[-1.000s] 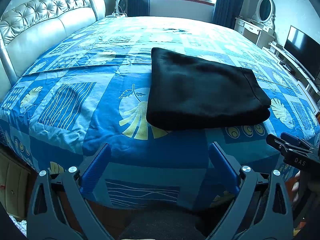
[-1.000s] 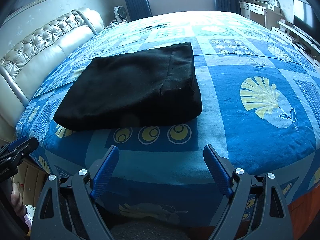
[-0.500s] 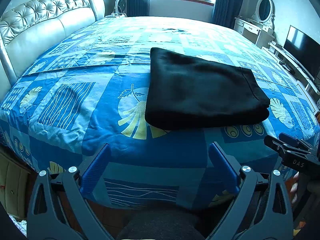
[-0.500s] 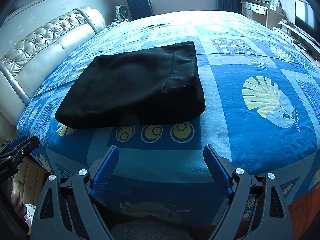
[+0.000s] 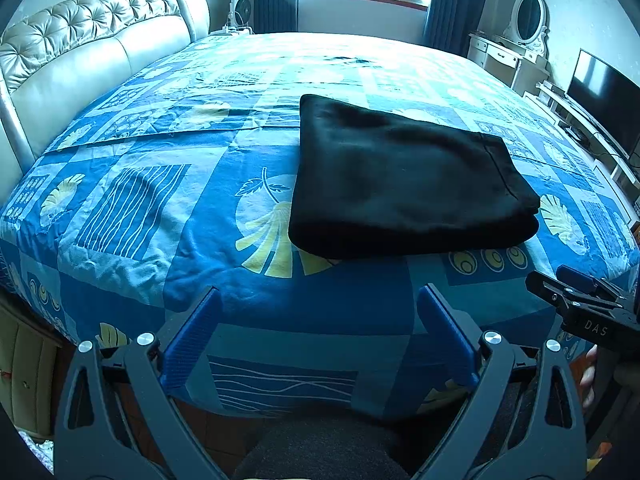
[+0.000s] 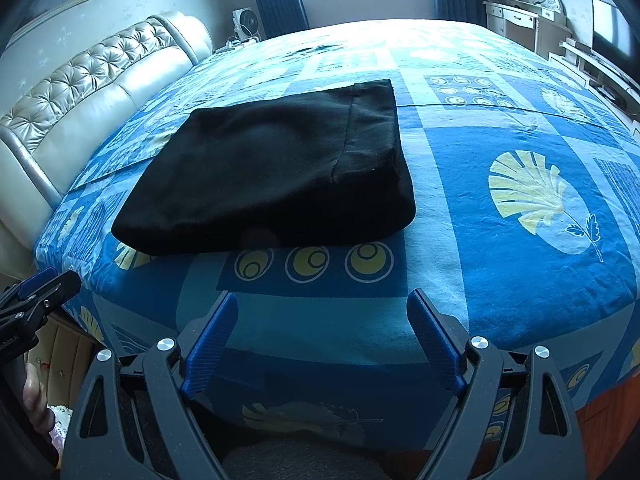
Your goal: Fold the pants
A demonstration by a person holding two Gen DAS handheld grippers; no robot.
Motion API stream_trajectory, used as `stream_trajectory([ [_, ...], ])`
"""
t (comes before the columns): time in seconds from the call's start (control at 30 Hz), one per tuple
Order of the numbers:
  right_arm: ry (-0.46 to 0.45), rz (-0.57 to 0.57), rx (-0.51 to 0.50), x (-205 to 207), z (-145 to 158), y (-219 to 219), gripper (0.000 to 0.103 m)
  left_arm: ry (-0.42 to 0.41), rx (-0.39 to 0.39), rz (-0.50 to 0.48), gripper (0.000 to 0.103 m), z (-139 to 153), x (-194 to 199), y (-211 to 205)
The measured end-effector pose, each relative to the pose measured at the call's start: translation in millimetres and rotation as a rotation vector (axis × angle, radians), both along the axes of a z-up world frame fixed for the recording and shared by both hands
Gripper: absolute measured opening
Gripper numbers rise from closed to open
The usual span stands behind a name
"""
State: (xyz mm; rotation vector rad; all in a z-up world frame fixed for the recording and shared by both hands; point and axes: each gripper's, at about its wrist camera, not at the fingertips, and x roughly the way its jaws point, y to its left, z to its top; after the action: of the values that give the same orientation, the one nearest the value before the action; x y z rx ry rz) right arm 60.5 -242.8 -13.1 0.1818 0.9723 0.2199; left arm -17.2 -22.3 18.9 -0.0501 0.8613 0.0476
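Left wrist view shows the black pants [image 5: 404,184] lying as a thick folded rectangle on the blue patterned bedspread [image 5: 168,216], well in from the near edge of the bed. The left gripper [image 5: 318,312] hangs over that near edge with its jaws spread wide and nothing between them; the right gripper [image 6: 322,320] sits the same way in its own view, jaws spread and empty, apart from the cloth.

Judging from the neat stack, the folding looks finished or nearly so. The risk from here is undoing it: a finger dragged across the top layer could pull the hemmed edge [image 6: 348,136] askew, and the soft, slightly rumpled bedspread would let the bundle slide or slump if nudged from the side. A further fold on a stack this thick could spring back open. The two grippers are also near each other at the bed's edge and could knock together.

Readable writing is scarce: the letters "DAS" appear on the right gripper's body at the edge of the left wrist view; the lettering on the left gripper in the other view is too small to read
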Motion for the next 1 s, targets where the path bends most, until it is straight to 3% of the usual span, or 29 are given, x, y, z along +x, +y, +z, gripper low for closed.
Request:
stream_trajectory([
  [0.63,0.014,0.016,0.003,-1,-3,4,0.085,-0.010,-0.009,-0.005,0.098,3,0,1],
  [0.8,0.015,0.021,0.012,-1,-3,5,0.085,-0.084,-0.006,0.018,0.101,16,-3,-1],
  [0.9,0.032,0.024,0.033,0,-5,4,0.085,-0.127,-0.045,-0.015,0.101,31,1,2],
  [1.0,0.046,0.033,0.079,6,0,0,0.085,-0.175,-0.031,-0.024,0.101,45,16,10],
])
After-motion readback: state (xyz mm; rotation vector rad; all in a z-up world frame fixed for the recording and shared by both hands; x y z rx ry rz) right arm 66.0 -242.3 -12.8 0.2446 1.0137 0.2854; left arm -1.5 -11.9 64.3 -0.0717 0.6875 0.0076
